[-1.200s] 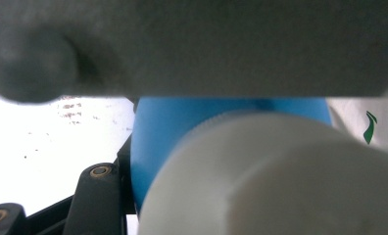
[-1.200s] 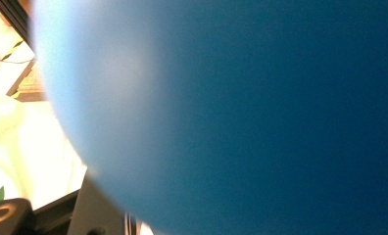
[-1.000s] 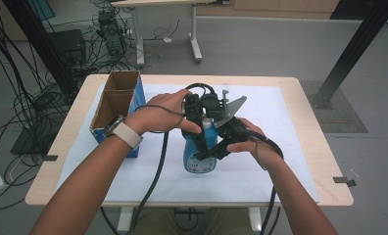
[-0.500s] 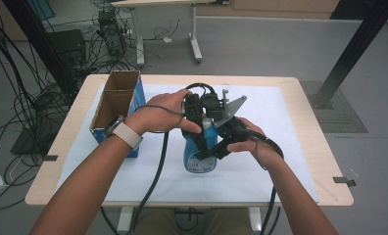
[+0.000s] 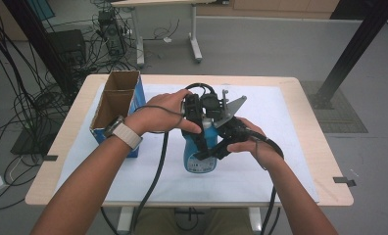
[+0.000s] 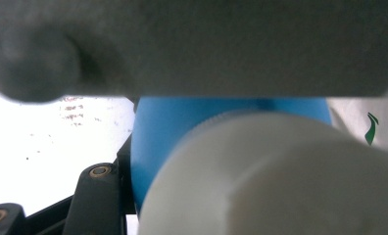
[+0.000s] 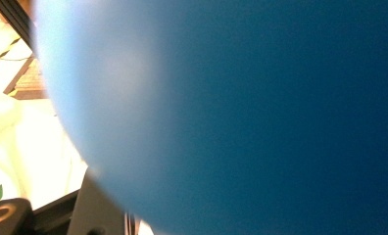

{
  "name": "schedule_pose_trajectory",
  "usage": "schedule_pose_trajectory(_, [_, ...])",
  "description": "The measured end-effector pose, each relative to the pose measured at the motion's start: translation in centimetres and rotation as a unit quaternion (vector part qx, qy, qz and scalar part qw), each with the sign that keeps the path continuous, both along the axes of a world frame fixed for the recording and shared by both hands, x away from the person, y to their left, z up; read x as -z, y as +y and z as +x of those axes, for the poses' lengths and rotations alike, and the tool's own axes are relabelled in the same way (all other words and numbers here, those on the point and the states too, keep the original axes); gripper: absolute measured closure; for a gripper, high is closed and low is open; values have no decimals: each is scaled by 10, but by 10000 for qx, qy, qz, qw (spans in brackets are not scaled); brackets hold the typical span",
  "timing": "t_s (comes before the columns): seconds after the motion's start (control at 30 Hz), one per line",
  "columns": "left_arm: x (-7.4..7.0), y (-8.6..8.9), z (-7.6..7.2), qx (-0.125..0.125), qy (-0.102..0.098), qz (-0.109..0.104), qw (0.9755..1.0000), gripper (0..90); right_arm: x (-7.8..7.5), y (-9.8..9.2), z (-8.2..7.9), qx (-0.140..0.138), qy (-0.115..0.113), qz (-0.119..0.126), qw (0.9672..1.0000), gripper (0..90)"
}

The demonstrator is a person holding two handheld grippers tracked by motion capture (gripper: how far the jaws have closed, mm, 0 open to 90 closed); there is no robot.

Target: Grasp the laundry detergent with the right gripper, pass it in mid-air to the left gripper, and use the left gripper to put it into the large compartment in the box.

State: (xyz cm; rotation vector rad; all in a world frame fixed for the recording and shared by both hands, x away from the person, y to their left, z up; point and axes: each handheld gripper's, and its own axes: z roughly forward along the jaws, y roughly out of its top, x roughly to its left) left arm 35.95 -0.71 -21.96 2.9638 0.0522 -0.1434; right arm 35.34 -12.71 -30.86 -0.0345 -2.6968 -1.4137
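One blue bottle (image 5: 200, 155) stands upright near the middle of the table (image 5: 300, 147), on the white sheet, with both tongs clenched on it. The left tongs (image 5: 196, 128) come down over its top; in the left gripper view the white cap (image 6: 280, 181) sits right against the camera, so they seem to grasp the cap or neck. The right tongs (image 5: 216, 149) clamp the blue body (image 7: 241, 117) from the side, low down.

The step in hand looks like unscrewing the cap. To do it well, the right tongs should keep the body pinned so it cannot spin or tip, while the left hand turns about the bottle's own upright axis, not sideways. Squeezing the body harder risks pushing liquid out once the cap loosens, so the grip there should be firm, not crushing.

Count: one bottle, one cap, two tongs, one open cardboard box (image 5: 117, 105) with two compartments, standing at the table's left, well apart from the bottle.
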Motion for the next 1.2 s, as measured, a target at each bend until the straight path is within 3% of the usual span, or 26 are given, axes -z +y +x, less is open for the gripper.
schedule_pose_trajectory(1.2, [1,3,-1,-52,23,-51,10000,409,1,2,0,-67,-64,10,10000,437])
